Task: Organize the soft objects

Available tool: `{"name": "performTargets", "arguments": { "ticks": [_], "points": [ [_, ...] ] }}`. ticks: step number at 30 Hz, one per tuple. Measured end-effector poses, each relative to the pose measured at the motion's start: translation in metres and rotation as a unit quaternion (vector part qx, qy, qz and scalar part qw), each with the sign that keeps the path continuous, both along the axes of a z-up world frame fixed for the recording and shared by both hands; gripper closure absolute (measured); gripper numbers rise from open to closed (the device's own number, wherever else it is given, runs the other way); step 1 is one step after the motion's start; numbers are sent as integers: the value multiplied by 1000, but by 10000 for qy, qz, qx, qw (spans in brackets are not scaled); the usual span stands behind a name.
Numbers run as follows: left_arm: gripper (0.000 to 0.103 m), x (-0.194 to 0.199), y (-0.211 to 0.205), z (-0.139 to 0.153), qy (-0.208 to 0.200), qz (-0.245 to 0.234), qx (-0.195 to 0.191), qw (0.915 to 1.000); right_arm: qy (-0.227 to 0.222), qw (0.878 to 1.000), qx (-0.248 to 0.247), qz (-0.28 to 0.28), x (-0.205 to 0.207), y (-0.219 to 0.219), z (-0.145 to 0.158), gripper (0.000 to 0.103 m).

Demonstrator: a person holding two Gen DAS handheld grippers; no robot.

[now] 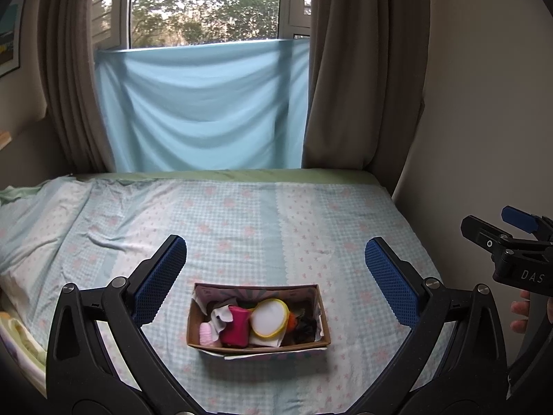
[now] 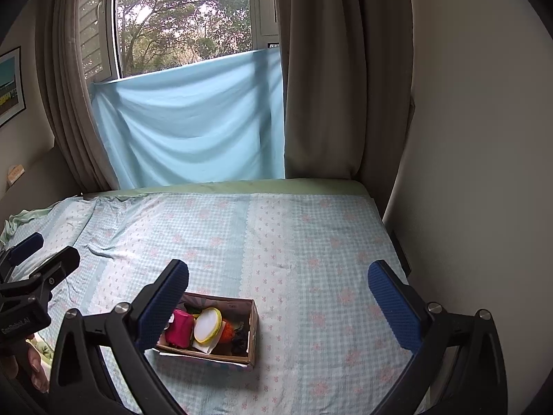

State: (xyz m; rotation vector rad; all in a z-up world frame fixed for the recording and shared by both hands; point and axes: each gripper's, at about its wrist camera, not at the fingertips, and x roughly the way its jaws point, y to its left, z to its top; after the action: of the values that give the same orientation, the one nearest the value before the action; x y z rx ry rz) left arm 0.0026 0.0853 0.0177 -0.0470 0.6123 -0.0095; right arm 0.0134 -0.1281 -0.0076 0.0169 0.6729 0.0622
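A brown cardboard box (image 1: 321, 314) sits on the bed and holds several soft things: a magenta cloth roll (image 1: 236, 325), a white round pad with a yellow rim (image 1: 269, 318), a pale pink piece (image 1: 206, 333), white cloth, and orange and dark items. My left gripper (image 1: 276, 276) is open and empty, held above and before the box. My right gripper (image 2: 278, 297) is open and empty, to the right of the box (image 2: 251, 328). Its left finger hides the box's left end. The right gripper also shows in the left wrist view (image 1: 511, 242), and the left gripper in the right wrist view (image 2: 31, 266).
The bed has a blue checked sheet (image 1: 276, 221) with pink flowers, rumpled at the left. A wall (image 2: 466, 173) runs along the bed's right side. Brown curtains (image 1: 359, 69) and a hanging light blue cloth (image 1: 204, 107) cover the window beyond the far edge.
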Motion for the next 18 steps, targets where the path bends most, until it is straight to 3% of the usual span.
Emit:
{"name": "performTargets", "arguments": {
  "ticks": [18],
  "points": [
    [0,3,4,-2,10,64,69,10000,41,10000,-28,24,6,2,-2,0]
  ]
}}
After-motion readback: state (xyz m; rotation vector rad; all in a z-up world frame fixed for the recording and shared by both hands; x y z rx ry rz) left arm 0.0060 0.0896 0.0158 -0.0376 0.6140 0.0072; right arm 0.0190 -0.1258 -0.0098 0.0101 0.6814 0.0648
